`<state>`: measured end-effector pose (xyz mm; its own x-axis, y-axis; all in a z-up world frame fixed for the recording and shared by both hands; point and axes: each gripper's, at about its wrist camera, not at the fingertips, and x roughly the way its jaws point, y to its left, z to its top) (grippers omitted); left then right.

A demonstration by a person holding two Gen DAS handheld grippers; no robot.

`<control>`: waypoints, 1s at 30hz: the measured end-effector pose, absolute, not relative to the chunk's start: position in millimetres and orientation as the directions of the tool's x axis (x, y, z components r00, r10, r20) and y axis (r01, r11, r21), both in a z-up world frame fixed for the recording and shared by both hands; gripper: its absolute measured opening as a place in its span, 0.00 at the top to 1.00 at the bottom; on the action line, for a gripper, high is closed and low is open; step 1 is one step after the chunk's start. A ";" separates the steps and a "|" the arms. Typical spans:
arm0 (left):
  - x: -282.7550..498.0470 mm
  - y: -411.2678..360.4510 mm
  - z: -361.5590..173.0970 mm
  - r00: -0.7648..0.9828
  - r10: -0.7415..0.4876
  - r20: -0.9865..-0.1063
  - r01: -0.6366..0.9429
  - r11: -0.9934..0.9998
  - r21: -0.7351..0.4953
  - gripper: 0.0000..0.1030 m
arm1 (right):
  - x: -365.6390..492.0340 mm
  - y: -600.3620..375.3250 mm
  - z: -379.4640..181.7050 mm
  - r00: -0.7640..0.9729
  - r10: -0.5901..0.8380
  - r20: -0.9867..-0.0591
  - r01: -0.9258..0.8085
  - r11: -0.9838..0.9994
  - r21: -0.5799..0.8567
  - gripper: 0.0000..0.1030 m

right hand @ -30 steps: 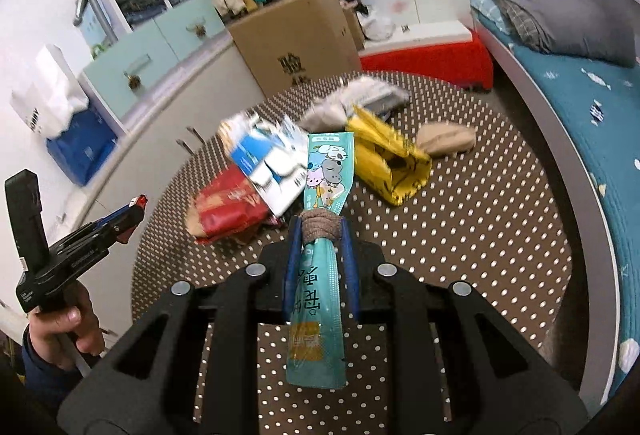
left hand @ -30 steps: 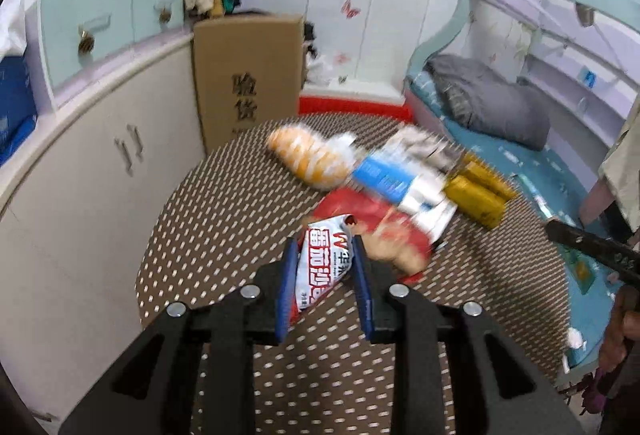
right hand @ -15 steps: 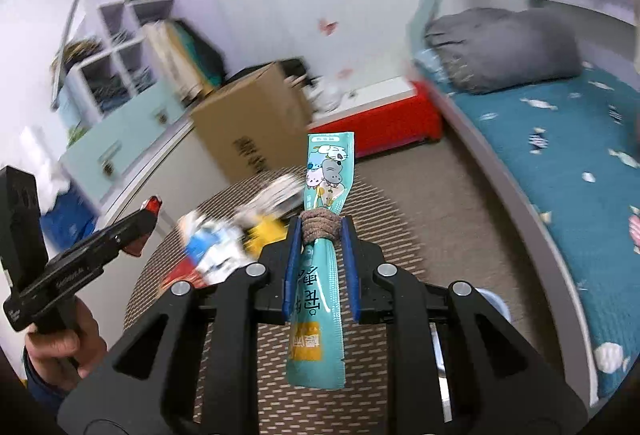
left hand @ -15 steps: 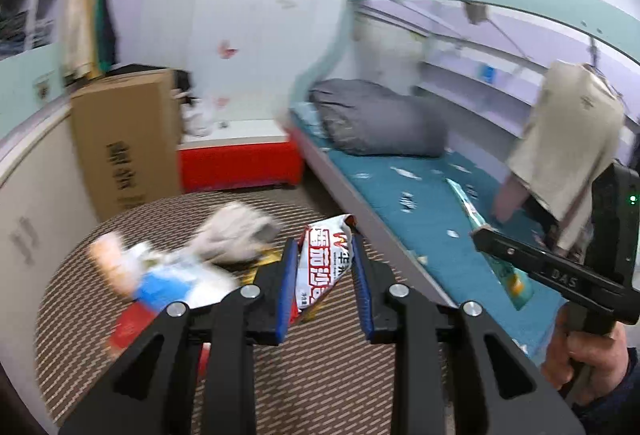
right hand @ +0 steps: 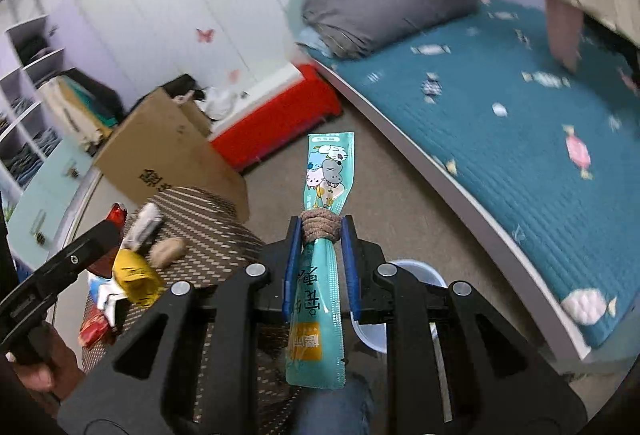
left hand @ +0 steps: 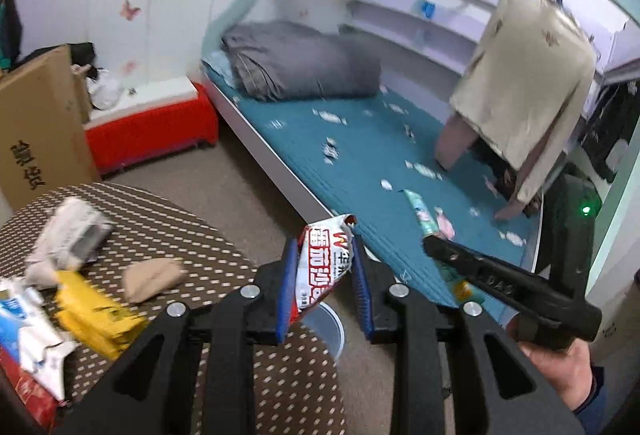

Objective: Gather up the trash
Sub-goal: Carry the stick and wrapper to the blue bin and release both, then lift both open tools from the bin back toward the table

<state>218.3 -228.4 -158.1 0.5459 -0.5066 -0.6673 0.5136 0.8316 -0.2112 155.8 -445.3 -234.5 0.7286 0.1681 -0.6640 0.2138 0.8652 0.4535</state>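
Note:
My left gripper (left hand: 324,271) is shut on a red and white snack wrapper (left hand: 326,263) and holds it past the table's edge, above a pale blue bin (left hand: 328,327) on the floor. My right gripper (right hand: 320,247) is shut on a teal stick pouch (right hand: 326,195) wrapped with a brown band, also held above the bin (right hand: 416,275). The right gripper also shows in the left wrist view (left hand: 430,245), to the right of the wrapper. Several wrappers (left hand: 92,311) lie on the dotted round table (left hand: 192,235).
A bed with a teal cover (left hand: 360,155) and a grey folded quilt (left hand: 296,63) is ahead. A red box (left hand: 152,131) and a cardboard carton (left hand: 36,131) stand by the wall. A beige garment (left hand: 528,91) hangs at right. Carpet floor lies between table and bed.
Both grippers have swung right, away from the trash pile on the table toward the bed and floor, each still holding its item. The bin has come into view below them.

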 end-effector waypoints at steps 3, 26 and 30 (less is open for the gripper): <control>233.8 -249.1 -176.8 0.504 -0.502 -0.703 0.523 0.825 -0.214 0.75 | 166.7 -449.3 -255.2 0.704 0.182 -0.687 0.236 0.852 0.467 0.80; 285.8 -301.6 -246.4 0.406 -0.419 -0.812 0.559 0.817 -0.142 0.19 | 196.8 -477.4 -376.4 0.576 0.265 -0.773 0.414 0.722 0.555 0.28; 276.3 -294.2 -234.9 0.450 -0.415 -0.791 0.557 0.823 -0.115 0.15 | 185.6 -475.9 -371.3 0.584 0.228 -0.779 0.431 0.725 0.536 0.06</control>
<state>276.3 -294.2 -234.9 0.4496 -0.4154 -0.7908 0.5569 0.8225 -0.1154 185.6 -475.9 -371.3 0.5841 0.2283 -0.7789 0.4314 0.7255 0.5362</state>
